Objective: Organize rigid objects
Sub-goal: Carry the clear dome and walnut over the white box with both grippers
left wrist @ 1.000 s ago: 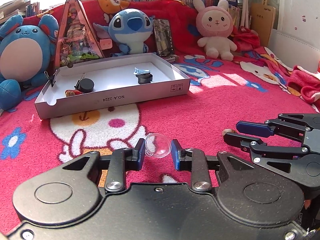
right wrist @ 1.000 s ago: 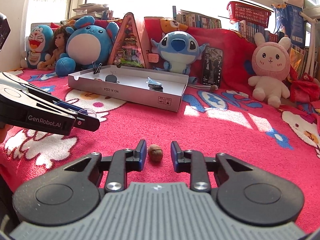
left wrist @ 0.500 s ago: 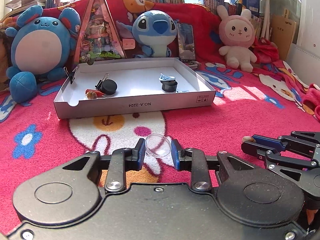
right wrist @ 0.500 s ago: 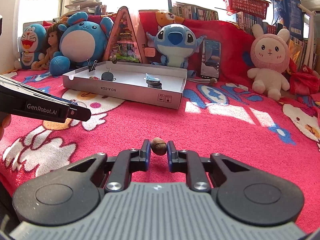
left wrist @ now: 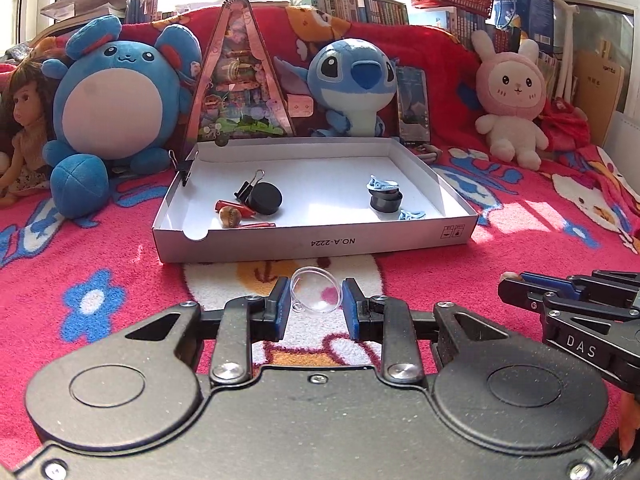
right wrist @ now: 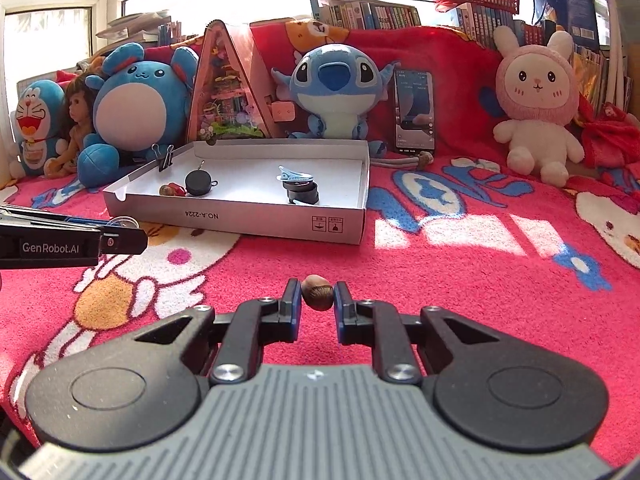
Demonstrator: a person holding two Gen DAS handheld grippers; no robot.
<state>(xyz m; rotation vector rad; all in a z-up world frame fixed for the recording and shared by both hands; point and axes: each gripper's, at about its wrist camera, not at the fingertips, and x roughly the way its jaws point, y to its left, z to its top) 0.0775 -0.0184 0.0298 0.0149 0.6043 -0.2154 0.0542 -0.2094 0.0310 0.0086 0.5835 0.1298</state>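
On the red cartoon blanket (left wrist: 500, 240), a shallow white cardboard box (left wrist: 316, 240) serves as landmark; plush toys line up behind it.

Inside the box, toward its left end: black round cap (left wrist: 265, 198) with a binder clip (left wrist: 247, 188) leaning against it, a striped nut (left wrist: 229, 216) and red sticks beside it. Toward its right end: black ring stack (left wrist: 385, 201) topped by a pale blue clip (left wrist: 383, 182).

In front of the box, left hand-held gripper (left wrist: 316, 304) is clenched on a clear plastic dome (left wrist: 316, 290), pads pressing both sides, dome off the blanket and just short of the box's front wall.

Farther in front and right of the box, right hand-held gripper (right wrist: 317, 300) grasps a small brown acorn-like nut (right wrist: 317, 292), pinched between its pads, above the blanket.

Step in hand, as judged: both pickups done, carry toward the box under way. Next move calls for lifting each piece over the front wall and letting go onto bare floor of the box, probably the nut near its striped twin. The dome is smooth and thin, so it may slip or pop out under a hard squeeze.
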